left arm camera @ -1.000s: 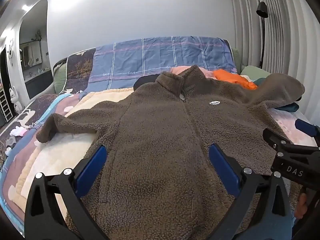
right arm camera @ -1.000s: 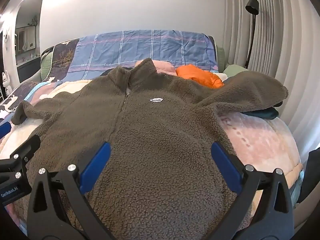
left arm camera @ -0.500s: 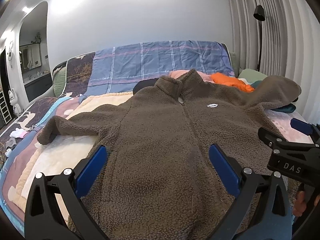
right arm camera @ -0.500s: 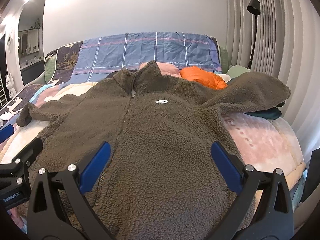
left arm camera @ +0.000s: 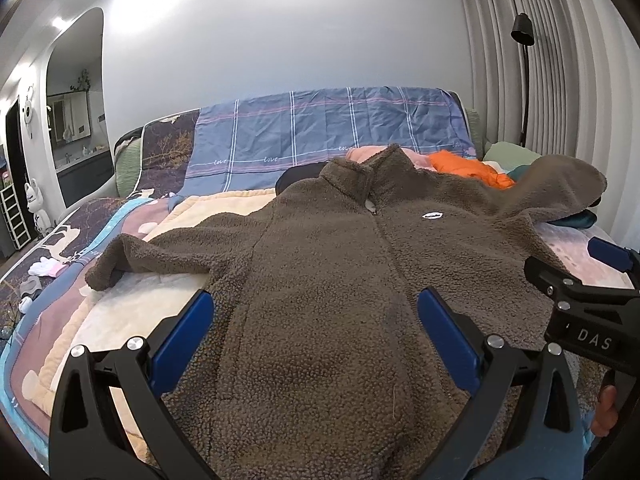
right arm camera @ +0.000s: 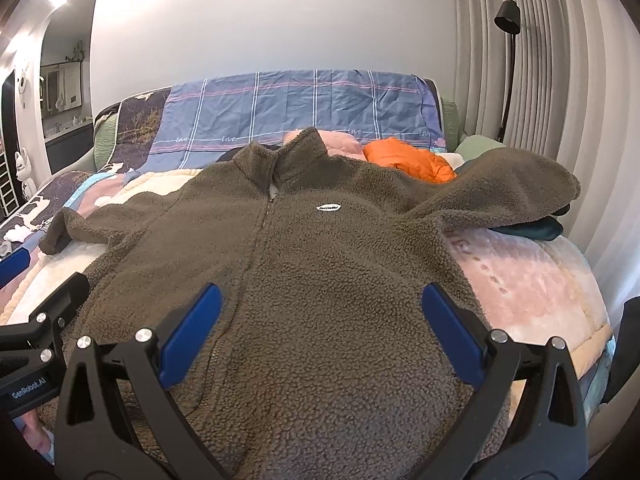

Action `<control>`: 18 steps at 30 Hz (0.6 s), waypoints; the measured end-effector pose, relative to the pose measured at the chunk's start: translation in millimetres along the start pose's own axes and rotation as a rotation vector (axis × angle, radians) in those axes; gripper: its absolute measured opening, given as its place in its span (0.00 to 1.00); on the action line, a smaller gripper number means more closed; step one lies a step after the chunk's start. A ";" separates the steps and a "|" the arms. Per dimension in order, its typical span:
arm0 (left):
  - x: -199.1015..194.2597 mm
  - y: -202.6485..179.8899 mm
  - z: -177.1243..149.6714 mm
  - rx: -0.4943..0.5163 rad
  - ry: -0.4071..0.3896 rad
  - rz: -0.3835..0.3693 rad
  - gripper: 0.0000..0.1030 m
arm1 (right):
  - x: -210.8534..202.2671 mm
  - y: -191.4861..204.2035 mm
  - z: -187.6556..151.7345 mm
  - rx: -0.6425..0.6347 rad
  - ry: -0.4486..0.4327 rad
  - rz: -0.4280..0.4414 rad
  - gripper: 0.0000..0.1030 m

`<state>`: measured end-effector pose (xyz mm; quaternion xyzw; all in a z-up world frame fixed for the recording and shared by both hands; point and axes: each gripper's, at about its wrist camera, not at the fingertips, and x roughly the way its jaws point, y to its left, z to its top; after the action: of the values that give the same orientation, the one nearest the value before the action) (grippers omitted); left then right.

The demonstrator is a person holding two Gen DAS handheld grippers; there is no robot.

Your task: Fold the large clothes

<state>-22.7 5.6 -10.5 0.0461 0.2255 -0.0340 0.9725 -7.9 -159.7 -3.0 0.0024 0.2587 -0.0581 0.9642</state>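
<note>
Fleece jacket (left arm camera: 320, 280) seemingly farther — both tools (left arm camera: 312, 328) apart.

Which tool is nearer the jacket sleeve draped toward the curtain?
Right. The right tool hovers over the jacket's curtain-side half, closer to that sleeve; the left tool sits farther over, toward the other sleeve.

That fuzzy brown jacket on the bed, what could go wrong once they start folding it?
1. The brown fleece jacket has one sleeve draped over a dark garment at the bed's edge; folding that sleeve might drag the garment along or off.
2. The orange garment lies close behind the collar and could get caught in a fold.
3. Thick fleece may slip from the open jaws.
</note>
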 end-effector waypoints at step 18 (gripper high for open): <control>0.9 4.2 0.5 -0.013 0.023 -0.012 0.99 | 1.1 2.5 -2.4 0.010 0.013 0.036 0.98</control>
<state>-21.3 9.7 -10.1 0.0386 0.2371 -0.0379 0.9700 -7.9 -157.3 -5.6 0.0123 0.2646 -0.0418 0.9634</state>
